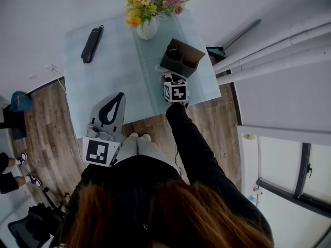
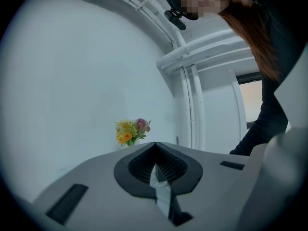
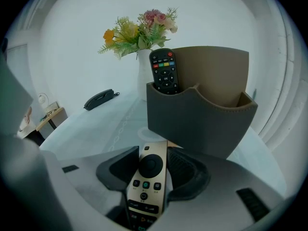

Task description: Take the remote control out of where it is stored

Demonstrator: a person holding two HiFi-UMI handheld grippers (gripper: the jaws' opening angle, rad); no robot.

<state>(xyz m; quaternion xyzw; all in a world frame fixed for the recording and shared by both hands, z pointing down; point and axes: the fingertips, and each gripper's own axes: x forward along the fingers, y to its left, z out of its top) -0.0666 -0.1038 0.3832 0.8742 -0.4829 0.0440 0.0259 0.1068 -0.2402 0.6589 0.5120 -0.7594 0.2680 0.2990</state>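
The right hand-held gripper [image 3: 154, 153] is clamped on a pale gold remote control [image 3: 148, 177], button side up. The remote's far tip lies just beside the front wall of the dark two-compartment holder [image 3: 202, 119] on the glass desk [image 3: 96, 124]. A black remote control [image 3: 163, 73] stands upright in the holder's left compartment. The left hand-held gripper [image 2: 155, 148] is closed and empty, pointing towards the flower vase [image 2: 131, 131].
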